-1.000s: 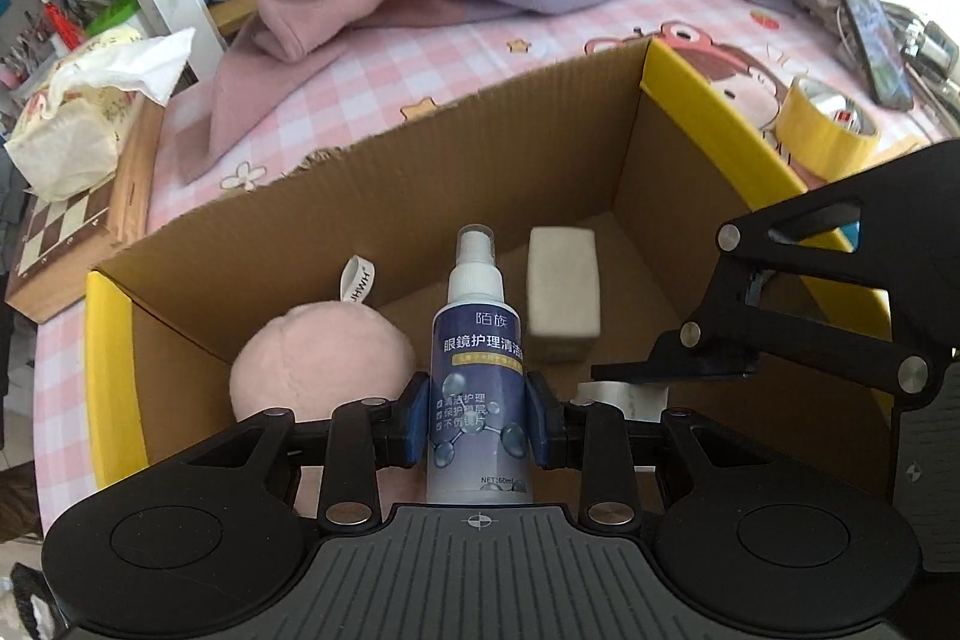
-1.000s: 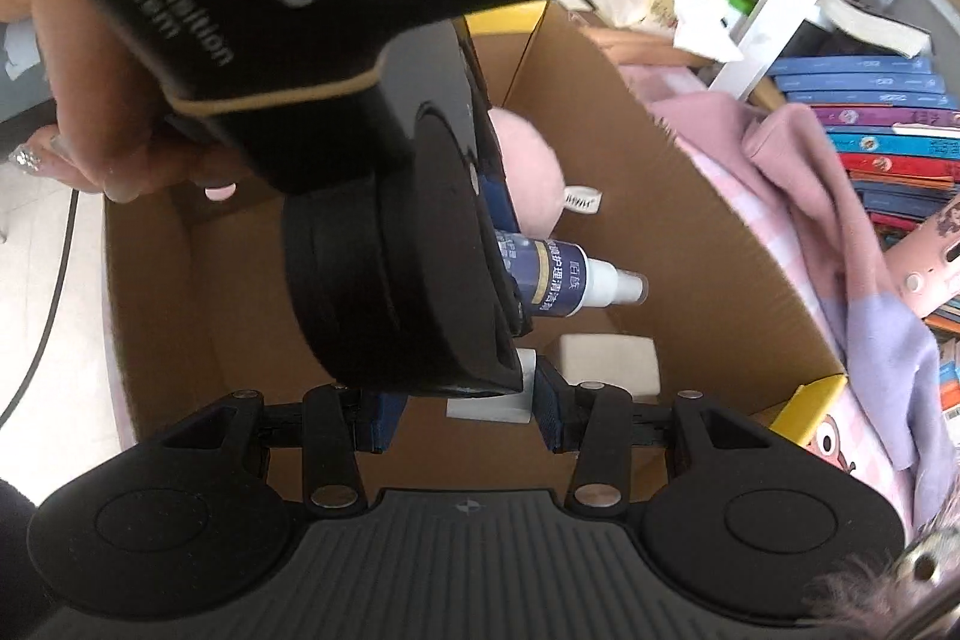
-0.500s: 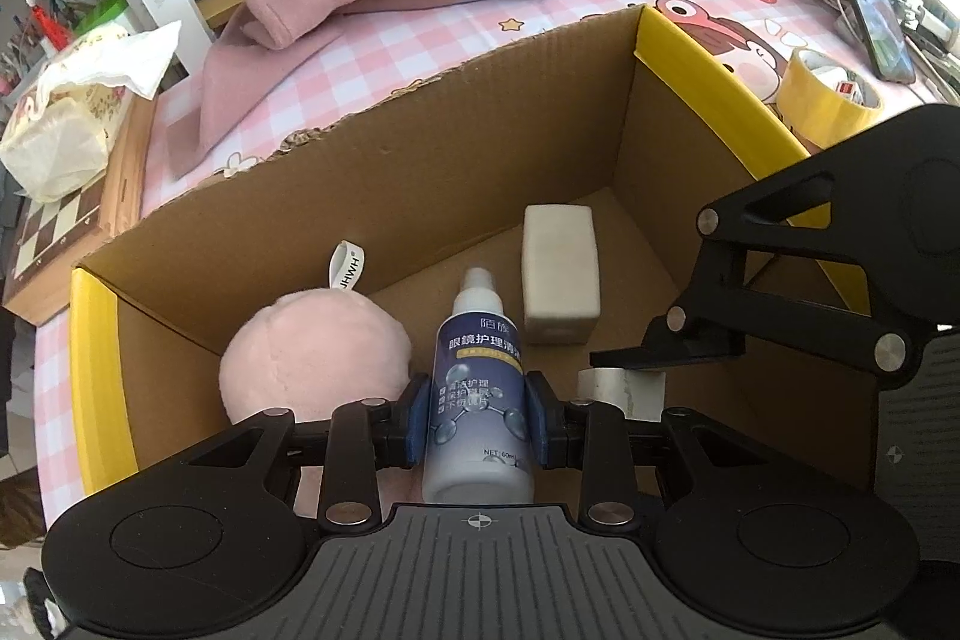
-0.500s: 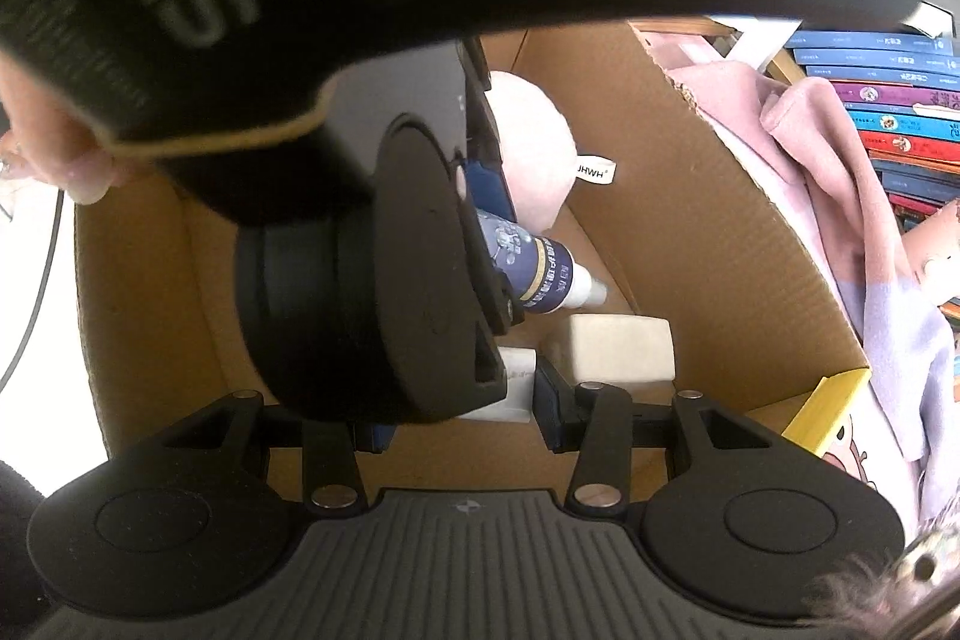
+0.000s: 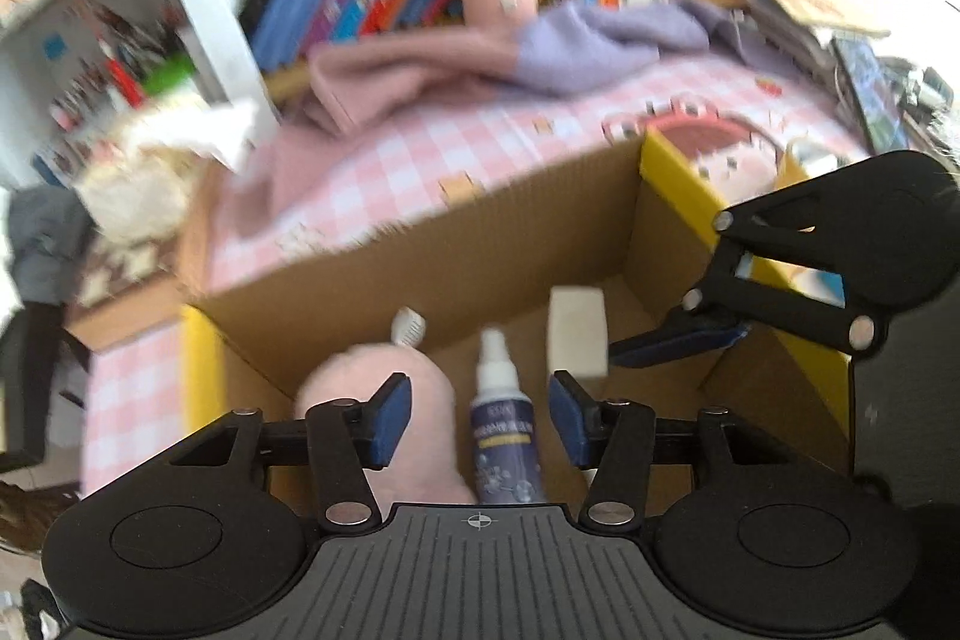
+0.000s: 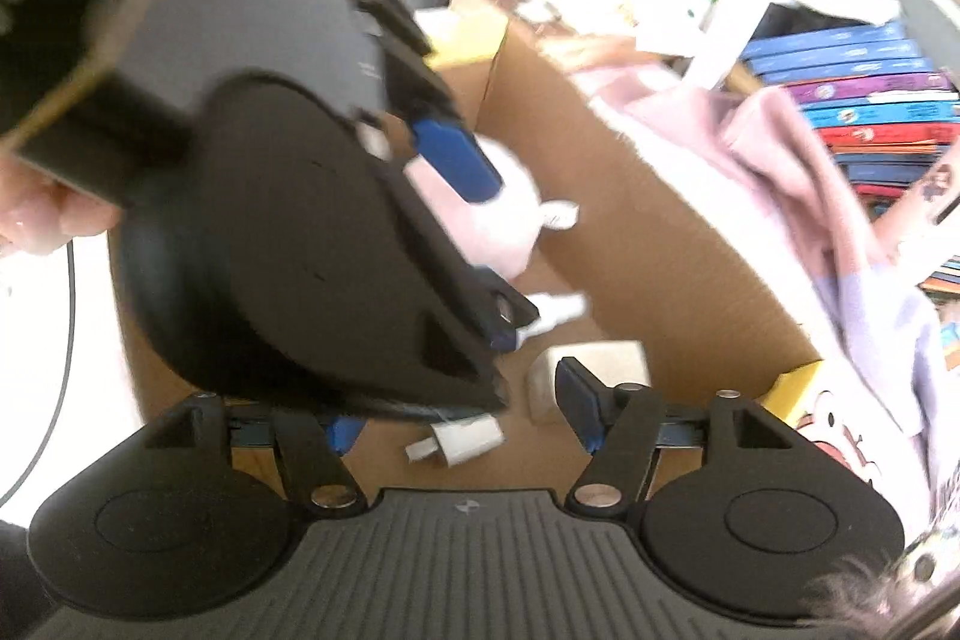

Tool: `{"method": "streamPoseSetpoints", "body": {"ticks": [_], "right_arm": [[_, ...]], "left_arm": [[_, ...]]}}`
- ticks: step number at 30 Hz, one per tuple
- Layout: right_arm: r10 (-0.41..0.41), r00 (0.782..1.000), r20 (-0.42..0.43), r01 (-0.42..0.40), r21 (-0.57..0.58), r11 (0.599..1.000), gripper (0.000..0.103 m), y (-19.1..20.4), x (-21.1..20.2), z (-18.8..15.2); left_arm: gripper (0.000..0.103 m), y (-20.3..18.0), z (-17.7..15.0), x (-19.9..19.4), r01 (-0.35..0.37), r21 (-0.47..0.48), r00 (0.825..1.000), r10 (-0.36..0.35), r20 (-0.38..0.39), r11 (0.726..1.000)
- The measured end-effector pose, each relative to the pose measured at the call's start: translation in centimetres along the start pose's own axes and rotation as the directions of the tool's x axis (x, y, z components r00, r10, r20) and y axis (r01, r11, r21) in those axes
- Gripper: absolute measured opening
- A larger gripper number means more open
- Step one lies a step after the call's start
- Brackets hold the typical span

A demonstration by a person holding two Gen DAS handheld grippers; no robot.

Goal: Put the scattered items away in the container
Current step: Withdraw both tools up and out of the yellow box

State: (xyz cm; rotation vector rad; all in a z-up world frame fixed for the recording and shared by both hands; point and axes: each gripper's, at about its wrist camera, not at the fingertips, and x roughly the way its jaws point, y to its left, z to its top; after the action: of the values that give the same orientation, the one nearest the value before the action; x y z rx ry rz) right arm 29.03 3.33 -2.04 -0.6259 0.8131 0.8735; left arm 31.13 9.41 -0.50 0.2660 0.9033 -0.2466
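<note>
Opening up over the cardboard box (image 5: 528, 244), the left gripper (image 5: 480, 415) is spreading its blue pads, and the spray bottle (image 5: 503, 436) is lying on the box floor between the jaws with neither pad touching it. Its dark blue label has white and yellow lines of print, but everything's too blurred to read. The pink plush ball (image 5: 420, 436) is sitting just behind the left jaw, its white tag (image 5: 408, 327) sticking up with unreadable lettering. A pale block (image 5: 577, 334) is lying just past the right jaw.

The right gripper (image 6: 462, 415) is opening too, with a small white plug adapter (image 6: 459, 442) lying on the box floor between its pads, untouched. The left gripper's body is covering most of that view, with a hand (image 6: 42, 214) showing at the edge. No brand names are legible anywhere, including the book spines (image 6: 858, 100).
</note>
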Motion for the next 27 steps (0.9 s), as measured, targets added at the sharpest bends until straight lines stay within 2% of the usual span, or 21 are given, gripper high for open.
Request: {"method": "streamPoseSetpoints", "body": {"ticks": [5,7,14,22,27], "right_arm": [[-0.034,0.996,0.087,0.029,0.056,0.998,0.065,-0.5,-3.6,-0.4],[-0.052,0.991,0.124,0.044,0.073,0.996,0.066,-0.5,-5.4,-0.8],[-0.130,0.962,0.239,0.092,0.163,0.982,0.067,0.8,-11.0,-1.7],[-0.218,0.925,0.311,0.151,0.225,0.962,0.067,4.3,-15.7,-4.7],[-0.267,0.909,0.319,0.180,0.276,0.944,0.066,7.0,-17.5,-7.4]], "left_arm": [[0.058,0.5,-0.5,-5.0,-0.055,-0.032,0.990,0.059,0.127,0.998],[0.062,0.7,-0.8,-7.0,-0.069,-0.059,0.981,0.079,0.178,0.996],[0.064,-0.1,-2.7,-12.9,-0.092,-0.125,0.946,0.126,0.299,0.988],[0.067,-3.1,-7.2,-17.4,-0.106,-0.136,0.920,0.149,0.361,0.985],[0.069,-4.7,-10.7,-19.3,-0.113,-0.191,0.916,0.176,0.360,0.975]]}}
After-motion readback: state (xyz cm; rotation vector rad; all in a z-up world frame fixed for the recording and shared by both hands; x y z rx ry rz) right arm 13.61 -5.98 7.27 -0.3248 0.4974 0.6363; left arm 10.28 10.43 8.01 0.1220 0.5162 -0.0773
